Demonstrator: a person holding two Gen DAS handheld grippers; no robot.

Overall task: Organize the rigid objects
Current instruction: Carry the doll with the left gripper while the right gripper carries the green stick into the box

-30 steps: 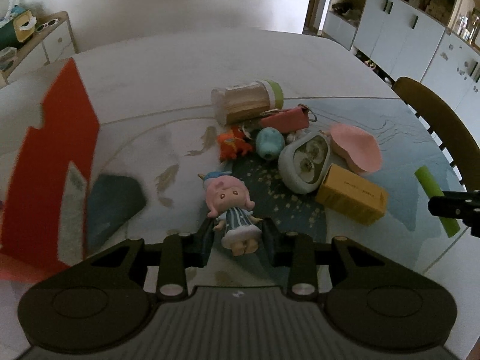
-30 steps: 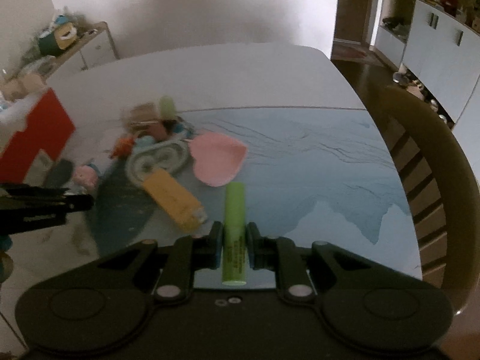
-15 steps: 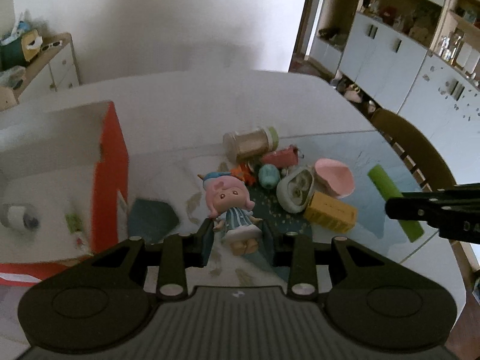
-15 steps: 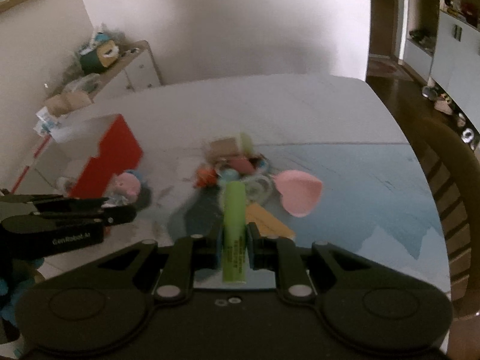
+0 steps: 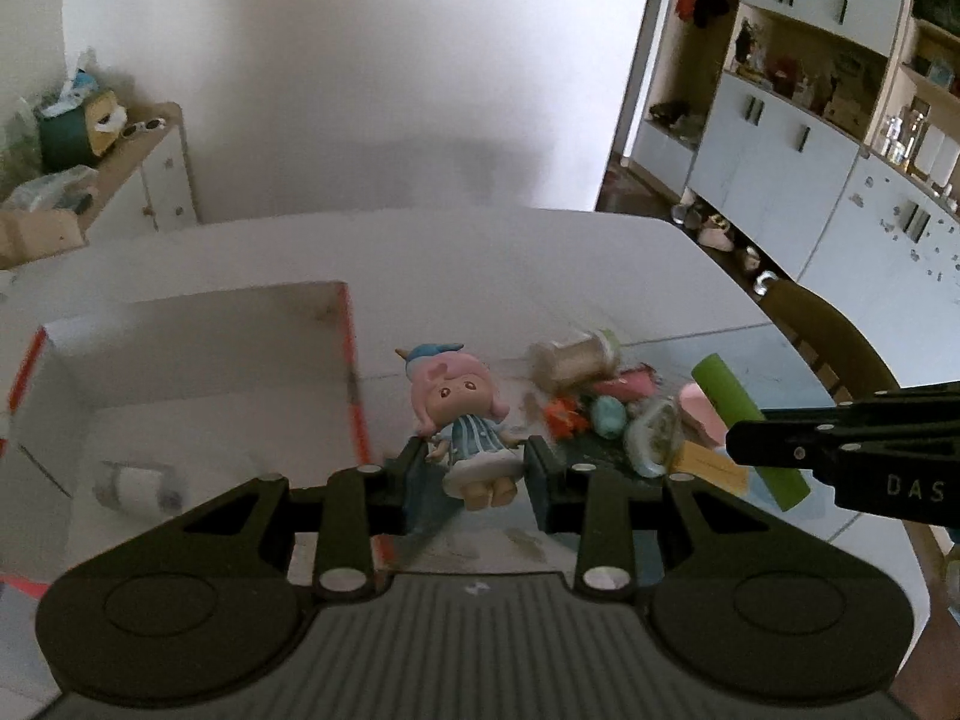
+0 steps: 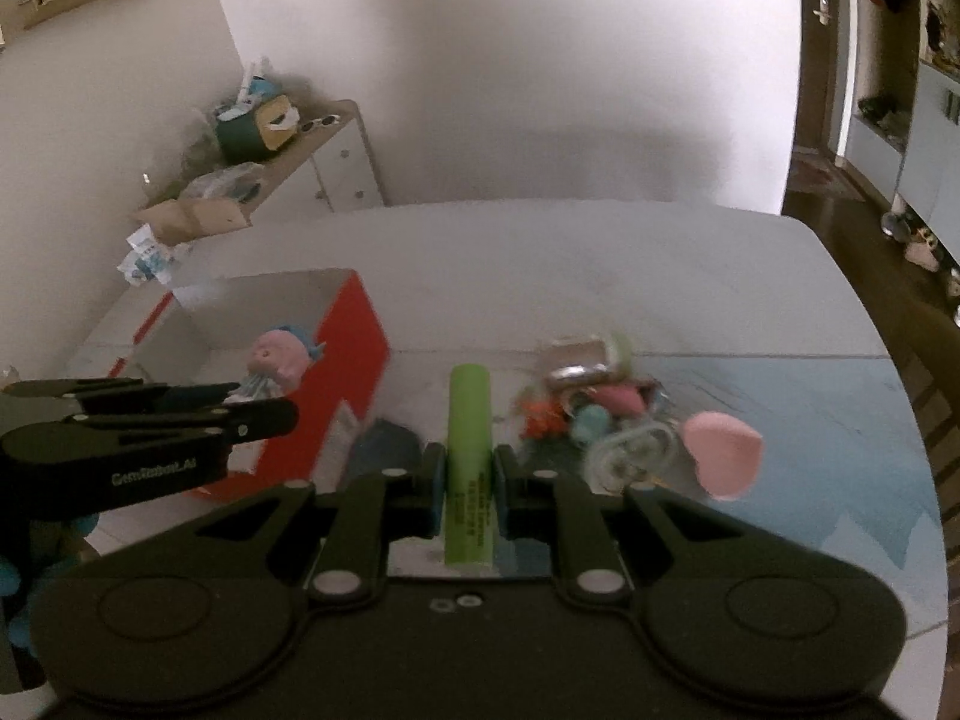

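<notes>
Clamped the pink-haired doll [image 5: 465, 420] at its waist in the left gripper [image 5: 474, 468], aloft by the red box's [image 6: 351, 360] right edge. Gripped the green tube [image 6: 469, 456] mid-length in the right gripper [image 6: 469, 480]. Likely light, stiff, slick; top-heavy doll liable to pivot.

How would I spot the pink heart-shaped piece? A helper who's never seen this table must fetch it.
Find the red box on the white table, then the toy pile to its right. The pink heart lies at that pile's right edge: flat, plain pink, the only heart shape.
</notes>
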